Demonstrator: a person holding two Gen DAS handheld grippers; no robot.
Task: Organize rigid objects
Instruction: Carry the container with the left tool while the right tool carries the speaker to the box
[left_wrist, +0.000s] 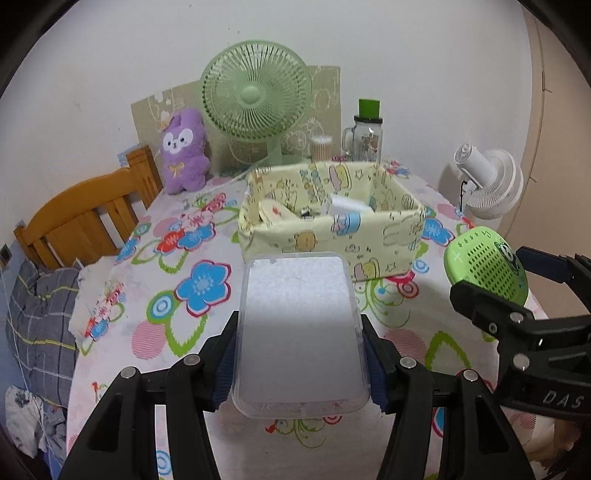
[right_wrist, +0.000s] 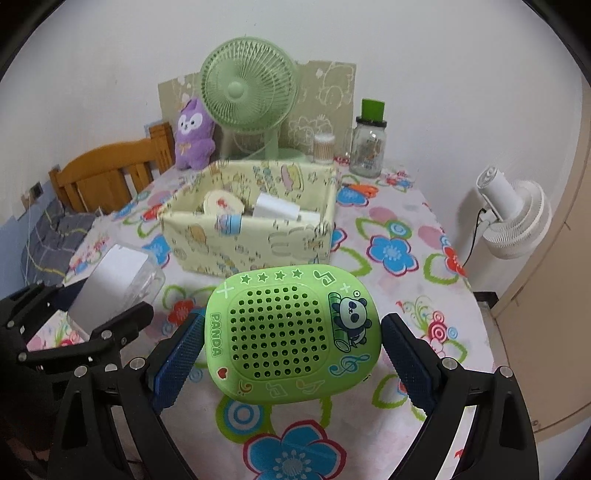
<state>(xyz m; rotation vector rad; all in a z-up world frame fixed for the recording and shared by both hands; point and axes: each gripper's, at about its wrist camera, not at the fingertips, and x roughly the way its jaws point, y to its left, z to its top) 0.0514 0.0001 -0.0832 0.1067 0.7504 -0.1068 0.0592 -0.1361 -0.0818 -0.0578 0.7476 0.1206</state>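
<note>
- Left gripper (left_wrist: 300, 363): blue pads clamped on both long sides of clear rectangular plastic box with a white inside (left_wrist: 300, 332), held above the floral-print worktop (left_wrist: 155, 258).
- Right gripper (right_wrist: 293, 354): spread wide, blue pads on both ends of green perforated panda-print case (right_wrist: 293, 332), lifted off the worktop.
- Pale yellow cartoon-print fabric bin (left_wrist: 328, 225) sits just beyond both, holding small white items.
- Green desk fan (left_wrist: 255, 92), purple plush toy (left_wrist: 183, 151), glass jar with green lid (left_wrist: 367, 136) stand along the wall.
</note>
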